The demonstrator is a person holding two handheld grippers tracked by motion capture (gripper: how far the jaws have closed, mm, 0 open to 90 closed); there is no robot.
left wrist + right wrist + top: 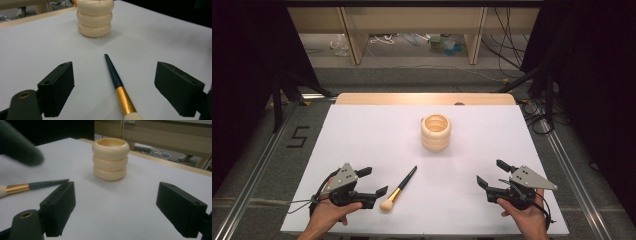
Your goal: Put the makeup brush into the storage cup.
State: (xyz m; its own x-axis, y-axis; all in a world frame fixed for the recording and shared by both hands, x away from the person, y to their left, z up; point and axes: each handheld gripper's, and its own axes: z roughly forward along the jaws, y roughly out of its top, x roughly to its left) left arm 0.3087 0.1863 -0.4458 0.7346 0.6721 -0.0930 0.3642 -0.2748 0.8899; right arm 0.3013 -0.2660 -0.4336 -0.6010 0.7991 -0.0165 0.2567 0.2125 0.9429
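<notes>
In the left gripper view the makeup brush is cut off by the bottom edge just below its gold ferrule, so its bristles are unseen. The ribbed cream holder loses its rim to the top edge. In the right gripper view the brush runs off the left edge, and a dark blurred shape at upper left cannot be identified. Clutter beyond the table in the high view is too small to name.

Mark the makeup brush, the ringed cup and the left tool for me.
makeup brush (114,73): left gripper view, on its dark handle.
ringed cup (436,132): high view, on its outer wall.
left tool (373,182): high view, midway between its open jaw tips.
</notes>
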